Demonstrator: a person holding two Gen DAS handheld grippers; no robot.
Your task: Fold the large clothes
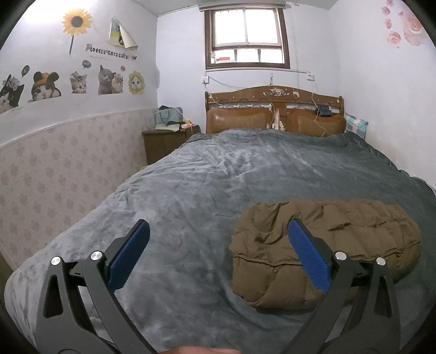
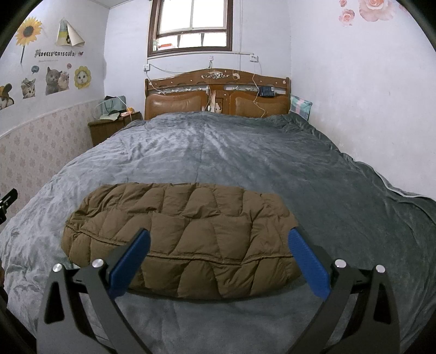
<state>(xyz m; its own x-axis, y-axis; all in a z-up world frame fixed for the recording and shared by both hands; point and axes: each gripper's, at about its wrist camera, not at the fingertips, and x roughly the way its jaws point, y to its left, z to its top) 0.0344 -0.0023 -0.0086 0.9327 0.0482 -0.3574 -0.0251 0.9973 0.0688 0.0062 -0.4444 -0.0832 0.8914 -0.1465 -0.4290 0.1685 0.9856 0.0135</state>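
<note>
From the left wrist view, the left hand-held gripper (image 1: 218, 256) is spread wide and grasps nothing, its blue ribbed pads (image 1: 130, 258) held above the bed (image 1: 190, 190). The brown jacket (image 1: 354, 231) lies to the right of centre, partly behind the right-hand pad. This view alone shows the jacket's rumpled left end, where the cloth bunches into deep creases, and a strip of a person's hand (image 1: 201, 350) at the bottom edge. It also takes in more of the left wall, with its sunflower sticker (image 1: 75, 21) and row of cat stickers (image 1: 81, 83).

From the right wrist view, the right hand-held gripper (image 2: 218, 258) is likewise released, with nothing between its pads (image 2: 309, 262), and the jacket (image 2: 185, 231) sits framed between them near the foot of the bed (image 2: 245, 152). Here the whole folded bundle shows: a puffy quilted oblong with rounded ends, stitched into padded panels, with a seam running along its length. Its long axis runs left to right across the bed, crosswise to the headboard (image 2: 218, 92). The cover beneath is a soft grey plush with a brushed sheen. A dark piece of the other tool (image 2: 6, 201) pokes in at the left edge. A checked pillow (image 2: 299, 104) rests by the right wall, and a small wooden nightstand (image 2: 109, 130) stands on the left.
</note>
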